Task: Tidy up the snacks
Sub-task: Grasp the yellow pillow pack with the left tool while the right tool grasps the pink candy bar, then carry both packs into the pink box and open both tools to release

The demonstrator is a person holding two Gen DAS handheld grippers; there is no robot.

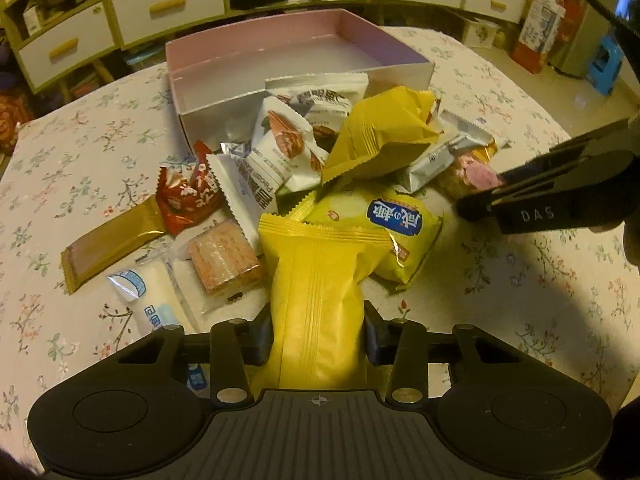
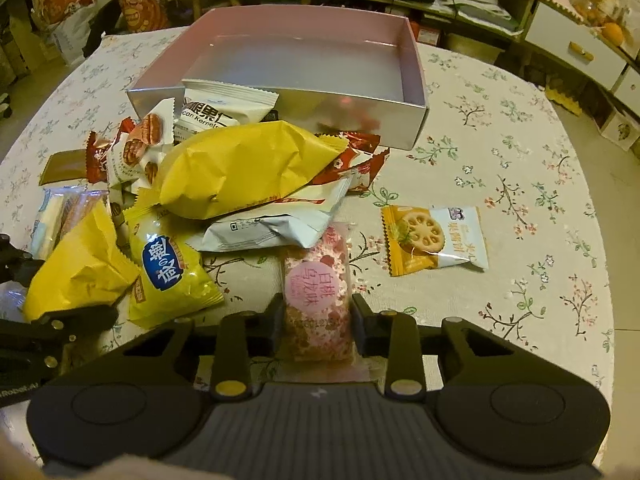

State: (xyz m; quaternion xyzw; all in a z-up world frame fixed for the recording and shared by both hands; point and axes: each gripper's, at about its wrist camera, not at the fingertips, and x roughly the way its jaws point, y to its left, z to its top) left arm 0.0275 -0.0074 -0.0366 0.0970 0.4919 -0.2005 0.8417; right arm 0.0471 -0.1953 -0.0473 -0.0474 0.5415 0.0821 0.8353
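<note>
A pile of snack packets lies on the flowered tablecloth in front of an empty pink box, also in the right wrist view. My left gripper is shut on a plain yellow packet, seen from the right wrist at the left. My right gripper is shut on a pink peach bar, and its fingers show at the right of the left wrist view. A large yellow packet tops the pile.
A lotus-root cracker packet lies alone at the right. A gold bar, a red packet, a wafer and a white packet lie at the pile's left. Shelves with drawers stand beyond the table.
</note>
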